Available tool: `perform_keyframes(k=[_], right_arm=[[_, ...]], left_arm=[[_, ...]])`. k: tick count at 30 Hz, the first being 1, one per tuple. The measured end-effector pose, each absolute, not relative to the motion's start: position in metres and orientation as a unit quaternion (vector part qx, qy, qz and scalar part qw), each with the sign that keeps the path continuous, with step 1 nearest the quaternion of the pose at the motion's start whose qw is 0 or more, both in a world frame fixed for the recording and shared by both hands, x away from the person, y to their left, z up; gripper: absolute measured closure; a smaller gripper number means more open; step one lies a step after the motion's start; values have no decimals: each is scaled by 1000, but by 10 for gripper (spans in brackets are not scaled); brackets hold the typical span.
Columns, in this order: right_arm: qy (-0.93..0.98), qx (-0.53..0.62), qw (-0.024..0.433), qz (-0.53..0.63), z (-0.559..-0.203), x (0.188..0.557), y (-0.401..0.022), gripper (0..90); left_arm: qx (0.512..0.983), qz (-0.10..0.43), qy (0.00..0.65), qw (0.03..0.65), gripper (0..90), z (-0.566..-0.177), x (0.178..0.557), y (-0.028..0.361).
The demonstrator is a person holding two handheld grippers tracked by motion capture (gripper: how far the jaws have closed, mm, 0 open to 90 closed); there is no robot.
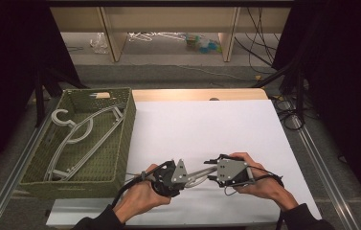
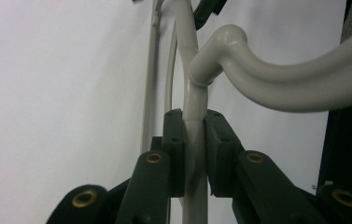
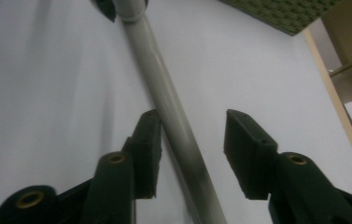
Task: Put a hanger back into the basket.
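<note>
A grey plastic hanger (image 1: 198,175) hangs between my two grippers over the near part of the white sheet (image 1: 207,124). My left gripper (image 1: 186,180) is shut on it. In the left gripper view the pads (image 2: 173,140) press on a thin grey bar of the hanger (image 2: 257,74), just below its curved neck. My right gripper (image 1: 211,171) faces the left one from the right. Its jaws stand open around a straight bar of the hanger (image 3: 159,84). That bar rests against one pad (image 3: 148,140), and a wide gap shows on the other side.
A green woven basket (image 1: 128,129) stands at the table's left, holding more grey hangers (image 1: 80,134). Beyond the table are a wooden shelf (image 1: 168,19) and floor clutter. Cables (image 1: 264,48) and black stands line the right side.
</note>
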State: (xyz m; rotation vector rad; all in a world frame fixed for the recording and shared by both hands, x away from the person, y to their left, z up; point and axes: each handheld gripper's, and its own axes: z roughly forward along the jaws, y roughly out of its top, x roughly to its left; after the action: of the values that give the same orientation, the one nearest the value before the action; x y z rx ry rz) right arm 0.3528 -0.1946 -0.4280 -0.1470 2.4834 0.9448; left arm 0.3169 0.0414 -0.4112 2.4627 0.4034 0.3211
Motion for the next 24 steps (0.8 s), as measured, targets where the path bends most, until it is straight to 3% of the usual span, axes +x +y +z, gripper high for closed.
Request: perform_keyframes(k=[7,14,24], right_arm=[[883,77,222,406,-412,336,-208,341],[849,176,194,459,-409,313,-222,306],[835,217,175,474,-419,304,-236,292]], left_arm=[[917,79,186,344,795,-392,331,60],[887,57,237,392,796,-373,340,86],[839,41,262,476,797,-323,344,123]])
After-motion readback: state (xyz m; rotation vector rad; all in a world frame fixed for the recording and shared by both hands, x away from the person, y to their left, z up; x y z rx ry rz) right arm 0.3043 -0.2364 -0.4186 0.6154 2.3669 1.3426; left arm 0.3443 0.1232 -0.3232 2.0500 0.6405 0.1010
